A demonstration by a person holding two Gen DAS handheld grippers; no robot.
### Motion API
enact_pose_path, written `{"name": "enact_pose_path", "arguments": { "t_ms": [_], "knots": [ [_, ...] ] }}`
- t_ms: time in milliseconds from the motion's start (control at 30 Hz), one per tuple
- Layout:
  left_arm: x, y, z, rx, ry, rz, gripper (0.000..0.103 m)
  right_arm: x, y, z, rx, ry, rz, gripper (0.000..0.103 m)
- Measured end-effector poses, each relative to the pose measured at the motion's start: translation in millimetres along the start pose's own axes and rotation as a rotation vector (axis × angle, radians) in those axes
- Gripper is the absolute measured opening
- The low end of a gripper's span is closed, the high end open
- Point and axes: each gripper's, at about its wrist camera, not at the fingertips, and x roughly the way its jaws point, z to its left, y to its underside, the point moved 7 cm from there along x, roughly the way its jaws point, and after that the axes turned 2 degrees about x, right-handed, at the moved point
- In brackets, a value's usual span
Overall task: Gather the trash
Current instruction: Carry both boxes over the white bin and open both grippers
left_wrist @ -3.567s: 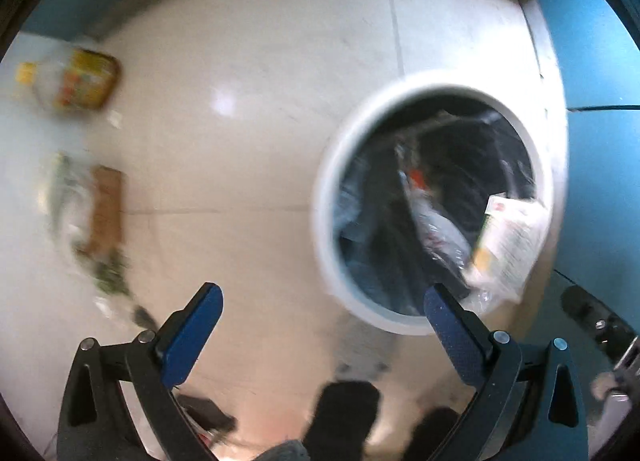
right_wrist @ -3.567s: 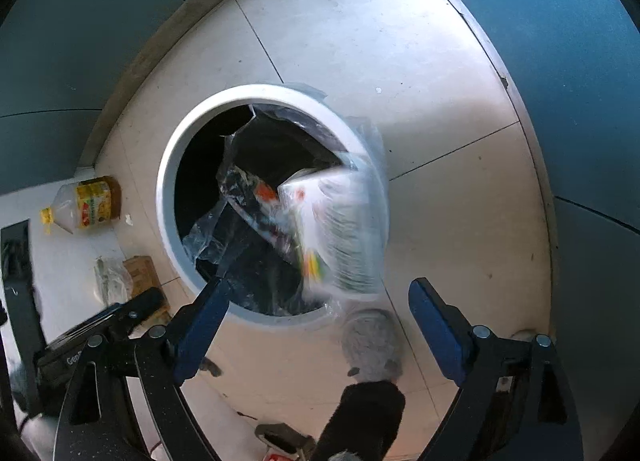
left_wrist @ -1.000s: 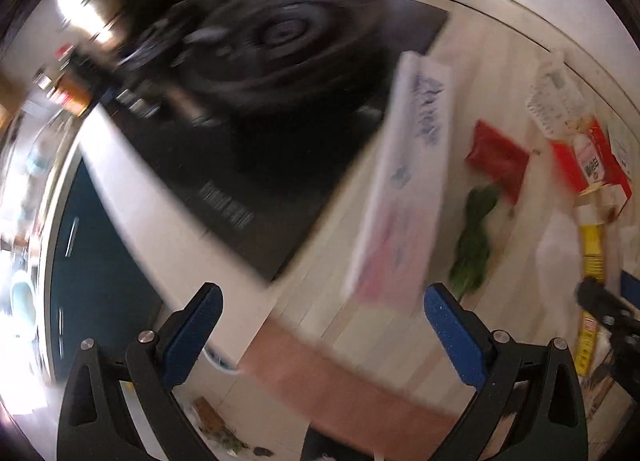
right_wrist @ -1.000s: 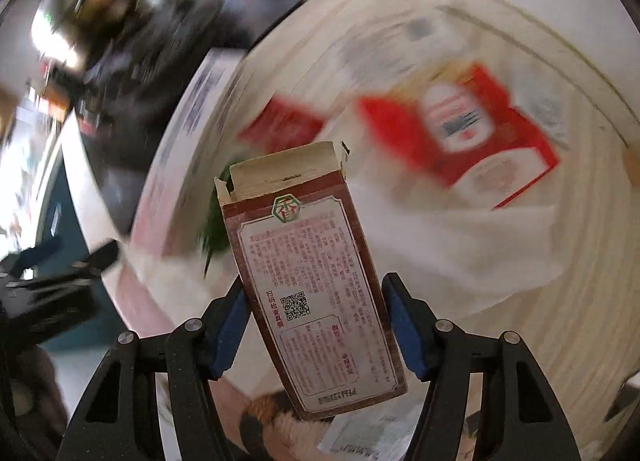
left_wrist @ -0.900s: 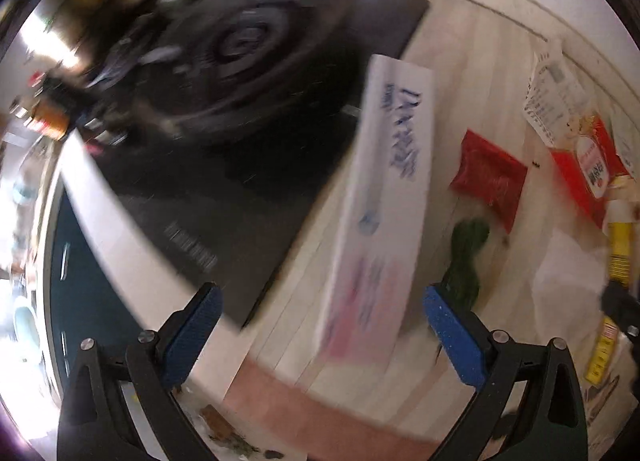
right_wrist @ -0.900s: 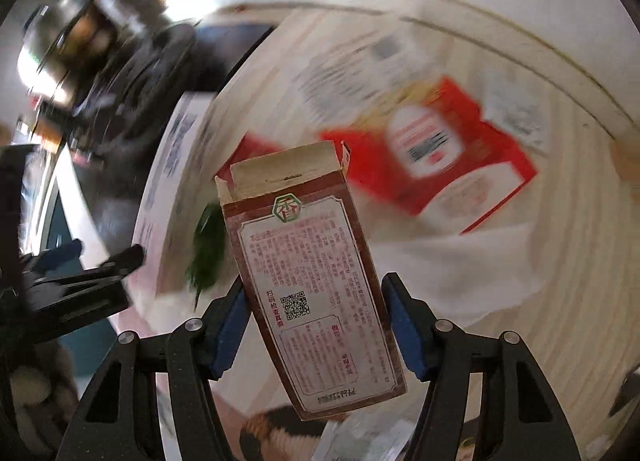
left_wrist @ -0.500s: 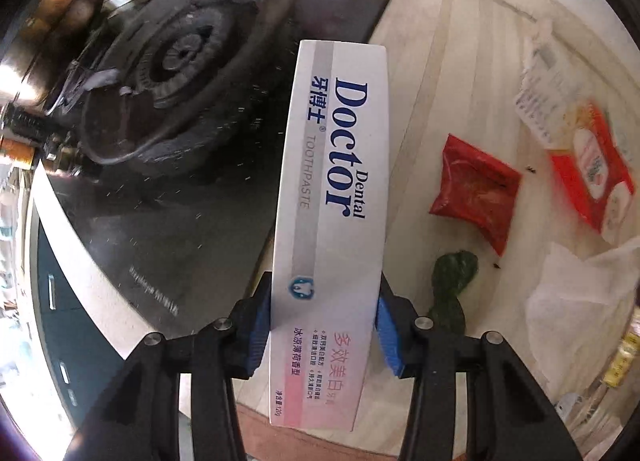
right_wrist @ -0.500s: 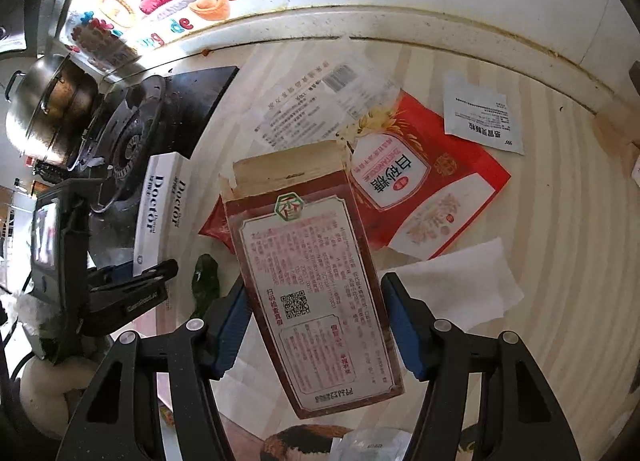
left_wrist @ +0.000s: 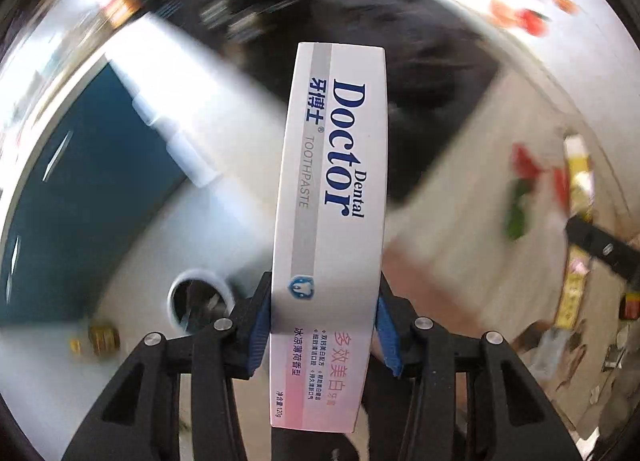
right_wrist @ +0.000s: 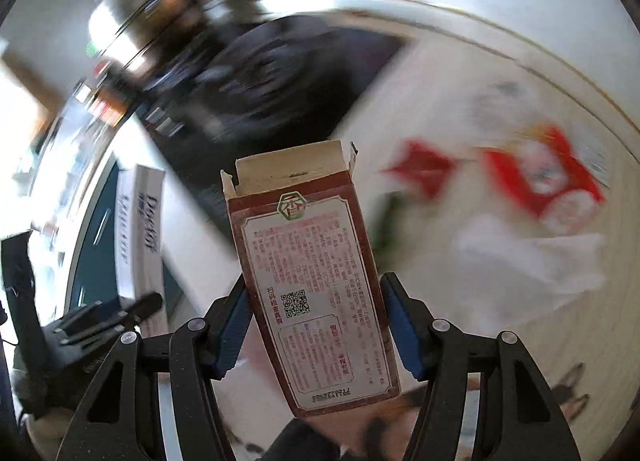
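1. Between left gripper (left_wrist: 323,331) blue pads, long white cardboard toothpaste box (left_wrist: 330,197) sat clamped, upright.
2. Right gripper (right_wrist: 316,327) clamped open-topped brown cardboard carton (right_wrist: 310,277).
3. Background blurred.

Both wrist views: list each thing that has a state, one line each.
Left tool: shut on the toothpaste box.
Toothpaste box: held lengthwise, ends closed.
Right tool: shut on the brown carton.
Brown carton: held, top flap open.
Trash bin: open, on the floor below.
White napkin: lying on the counter, blurred.
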Motion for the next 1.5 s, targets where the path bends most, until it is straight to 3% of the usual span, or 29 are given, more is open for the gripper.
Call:
{"name": "enact_pose_path", "arguments": {
  "t_ms": [133, 267, 333, 600, 700, 833, 933, 1000, 1033, 1100, 1133, 1167, 1233, 1333, 1500],
  "knots": [
    [38, 60, 105, -0.185, -0.027, 0.098, 0.043, 52, 41, 100, -0.169, -0.032, 0.083, 0.064],
    [106, 126, 195, -0.369, -0.009, 0.222, 0.043, 138, 98, 174, -0.259, -0.034, 0.201, 0.064],
    [155, 159, 235, -0.451, 0.023, 0.291, 0.043, 202, 134, 205, -0.284, -0.022, 0.279, 0.064],
    [361, 241, 339, -0.597, 0.112, 0.496, 0.043, 431, 247, 256, -0.298, 0.025, 0.485, 0.064],
    [429, 259, 358, -0.602, 0.147, 0.555, 0.043, 514, 285, 262, -0.291, 0.046, 0.548, 0.064],
    [492, 271, 374, -0.627, 0.2, 0.6, 0.044, 590, 318, 262, -0.288, 0.064, 0.614, 0.064],
    [509, 281, 384, -0.683, 0.242, 0.595, 0.052, 631, 339, 265, -0.32, 0.077, 0.645, 0.064],
    [511, 284, 392, -0.703, 0.236, 0.576, 0.084, 651, 346, 270, -0.343, 0.085, 0.66, 0.064],
    [508, 288, 400, -0.717, 0.222, 0.56, 0.087, 657, 348, 270, -0.356, 0.087, 0.67, 0.064],
    [503, 295, 412, -0.742, 0.204, 0.541, 0.088, 669, 353, 274, -0.376, 0.084, 0.704, 0.065],
    [498, 300, 417, -0.752, 0.184, 0.536, 0.088, 673, 354, 276, -0.381, 0.086, 0.719, 0.07],
    [496, 292, 420, -0.755, 0.162, 0.531, 0.088, 677, 357, 280, -0.389, 0.085, 0.732, 0.086],
    [480, 299, 432, -0.751, 0.085, 0.499, 0.088, 678, 354, 285, -0.39, 0.083, 0.729, 0.096],
    [451, 304, 439, -0.738, -0.015, 0.449, 0.088, 673, 352, 290, -0.393, 0.08, 0.703, 0.102],
    [406, 312, 439, -0.731, -0.113, 0.383, 0.088, 629, 338, 303, -0.473, 0.12, 0.598, 0.103]
  ]
}}
